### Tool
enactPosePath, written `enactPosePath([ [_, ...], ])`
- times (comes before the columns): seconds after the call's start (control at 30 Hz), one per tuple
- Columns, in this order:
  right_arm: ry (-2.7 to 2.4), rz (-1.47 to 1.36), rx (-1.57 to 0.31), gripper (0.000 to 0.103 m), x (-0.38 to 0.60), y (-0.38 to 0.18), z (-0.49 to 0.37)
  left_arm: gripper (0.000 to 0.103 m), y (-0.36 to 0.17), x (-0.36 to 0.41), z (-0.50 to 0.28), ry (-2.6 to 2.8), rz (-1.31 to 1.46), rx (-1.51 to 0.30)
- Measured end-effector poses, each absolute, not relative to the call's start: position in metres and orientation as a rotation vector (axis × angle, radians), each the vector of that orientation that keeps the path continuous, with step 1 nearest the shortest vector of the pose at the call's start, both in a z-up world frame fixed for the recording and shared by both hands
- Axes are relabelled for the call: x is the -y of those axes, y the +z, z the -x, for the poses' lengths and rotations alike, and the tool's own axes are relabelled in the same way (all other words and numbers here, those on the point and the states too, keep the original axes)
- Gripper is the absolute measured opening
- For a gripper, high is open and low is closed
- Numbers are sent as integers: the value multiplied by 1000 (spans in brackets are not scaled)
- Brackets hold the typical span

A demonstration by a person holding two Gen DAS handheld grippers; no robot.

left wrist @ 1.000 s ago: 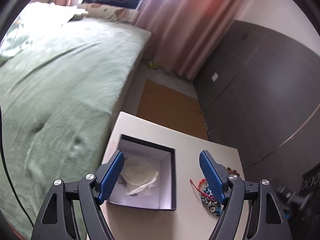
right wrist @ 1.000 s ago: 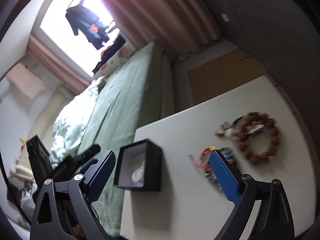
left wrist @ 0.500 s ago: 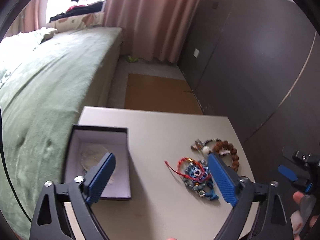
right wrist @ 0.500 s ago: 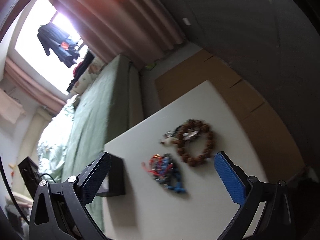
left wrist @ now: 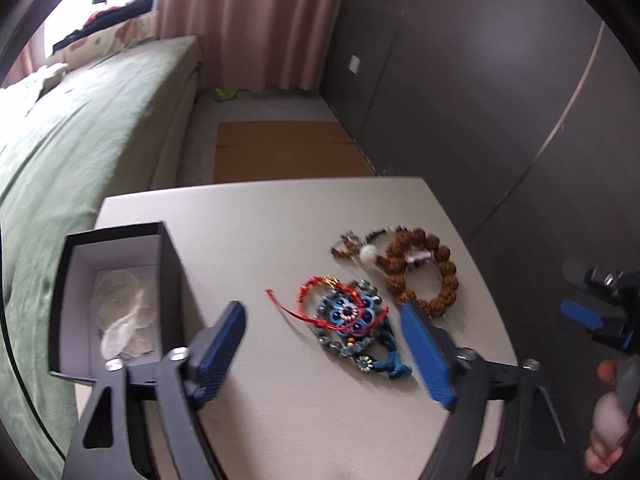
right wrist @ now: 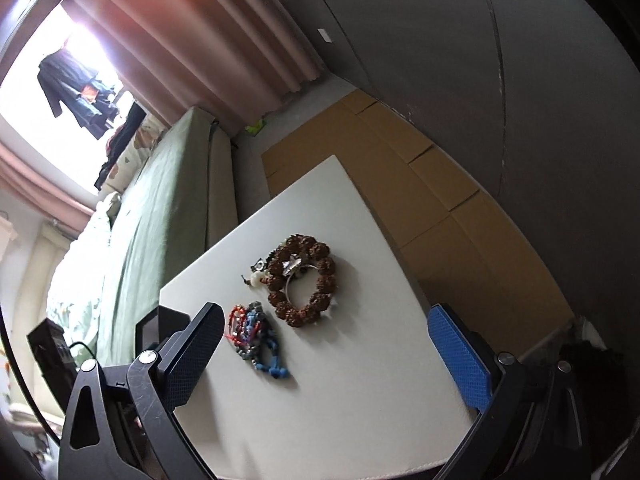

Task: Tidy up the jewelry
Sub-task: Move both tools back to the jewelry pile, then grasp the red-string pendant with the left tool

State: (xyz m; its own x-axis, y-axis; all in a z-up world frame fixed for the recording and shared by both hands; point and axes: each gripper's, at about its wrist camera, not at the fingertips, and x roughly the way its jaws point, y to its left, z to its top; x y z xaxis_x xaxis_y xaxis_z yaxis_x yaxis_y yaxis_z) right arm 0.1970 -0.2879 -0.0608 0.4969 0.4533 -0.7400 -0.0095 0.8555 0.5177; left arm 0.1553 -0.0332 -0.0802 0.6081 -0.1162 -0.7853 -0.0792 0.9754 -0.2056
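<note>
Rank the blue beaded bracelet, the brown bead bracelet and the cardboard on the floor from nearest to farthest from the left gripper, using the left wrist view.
1. Blue beaded bracelet: on the table, between the open fingers of the left gripper.
2. Brown bead bracelet: beyond the right fingertip.
3. Cardboard: on the floor, past the table's far edge.

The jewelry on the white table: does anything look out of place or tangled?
Yes. The red cord bracelet lies tangled over the blue beaded piece, and small pieces crowd the brown bead bracelet. All lie loose outside the open black box.
</note>
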Motion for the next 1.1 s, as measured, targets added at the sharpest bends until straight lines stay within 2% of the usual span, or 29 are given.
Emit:
enactPosePath([
  [0.07,293,-500,-1022,103,291,-61,-199,51,-88,39,-159,-17,214,-934],
  [0.1,295,-505,-1024,103,292,-62,-199,47,-92,41,-162,-24,210,-941],
  [0.33,310,-516,-1044,102,292,-66,-204,39,-111,57,-170,-65,170,-981],
  [0.43,314,-515,-1046,102,291,-66,-205,26,-121,61,-174,-67,159,-1007],
  [0.5,317,-511,-1048,102,289,-66,-205,11,-128,59,-177,-62,167,-1022],
  [0.6,322,-503,-1050,102,286,-66,-205,1,-131,54,-177,-75,214,-1028],
  [1.0,393,-490,-1084,101,264,-72,-204,0,-98,39,-159,-119,260,-940],
  [1.1,437,-473,-1116,86,249,-77,-204,0,-86,28,-154,-113,292,-909],
])
